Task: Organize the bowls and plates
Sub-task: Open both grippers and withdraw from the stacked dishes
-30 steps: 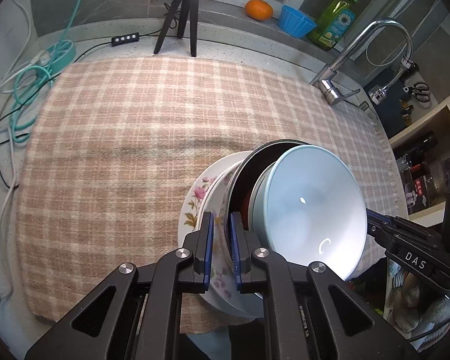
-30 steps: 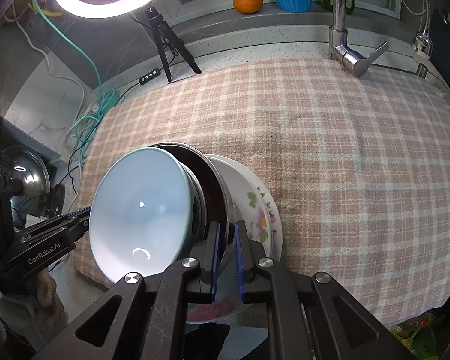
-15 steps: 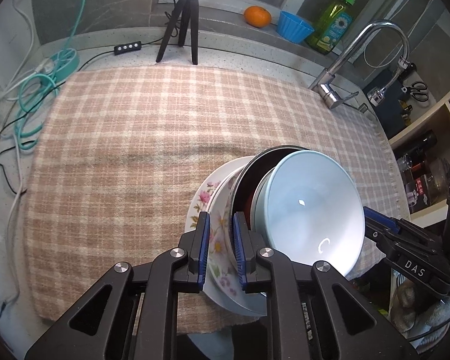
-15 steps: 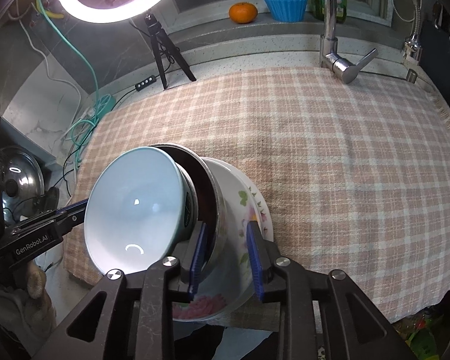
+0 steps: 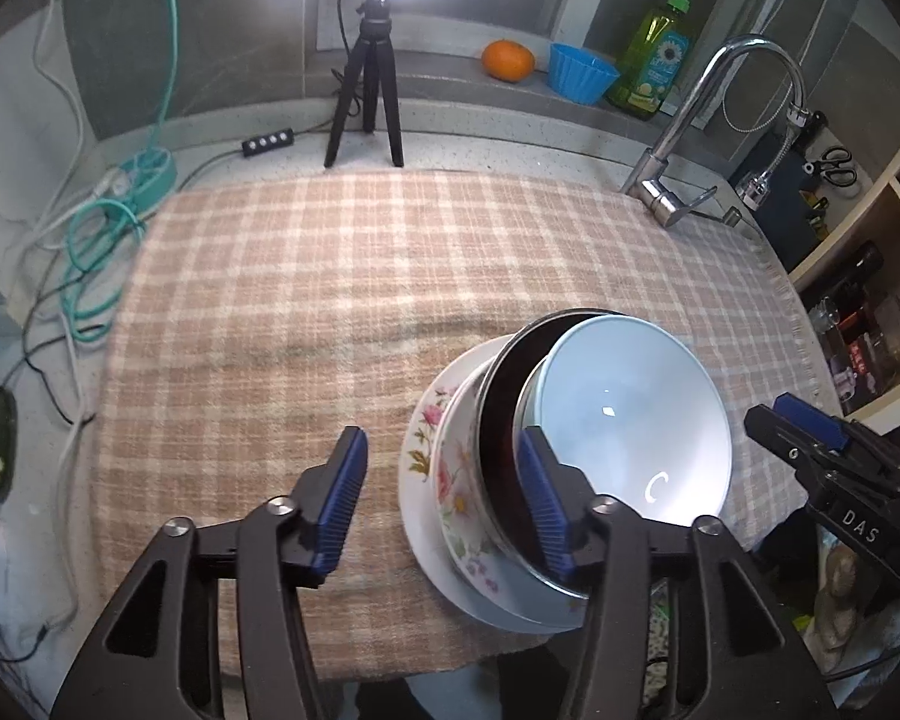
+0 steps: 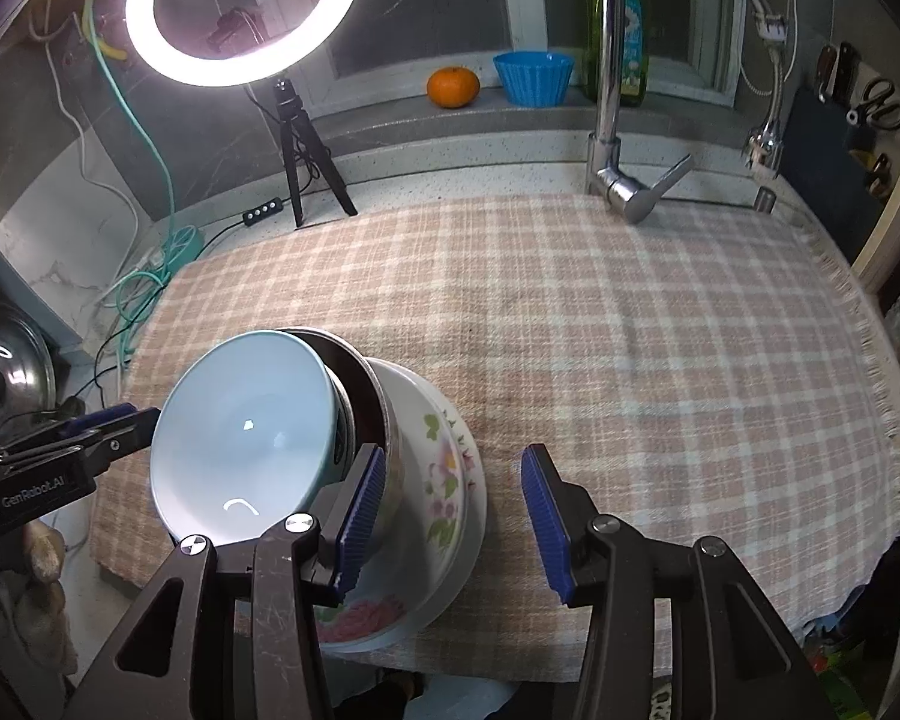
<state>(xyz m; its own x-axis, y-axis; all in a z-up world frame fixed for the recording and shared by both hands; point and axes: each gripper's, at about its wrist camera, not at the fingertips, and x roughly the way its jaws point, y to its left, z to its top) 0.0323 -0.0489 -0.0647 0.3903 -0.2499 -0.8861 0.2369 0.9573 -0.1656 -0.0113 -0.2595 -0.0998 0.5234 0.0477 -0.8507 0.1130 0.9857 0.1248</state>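
A stack of dishes rests on the checked cloth [image 5: 330,300] near its front edge. A floral plate [image 5: 429,468] [image 6: 450,480] lies lowest, then a dark metal bowl [image 5: 504,396] [image 6: 360,402], with a pale blue bowl [image 5: 624,414] [image 6: 246,420] on top. My left gripper [image 5: 444,498] straddles the stack's left rim, jaws opening, the left pad off the plate. My right gripper [image 6: 453,516] straddles the opposite rim, jaws opening too, its right pad over bare cloth. Neither presses on a dish. Each view shows the other gripper beyond the stack.
A ring light on a black tripod [image 5: 366,90] stands behind the cloth, a chrome tap [image 5: 690,120] at the back right. An orange [image 5: 508,59], a blue cup [image 5: 582,72] and a soap bottle [image 5: 654,54] sit on the sill. Cables [image 5: 90,228] lie at the left.
Both grippers were shut on the stack's rims and now stand wide apart. The stack has stayed where it was. The right gripper has drawn back a little.
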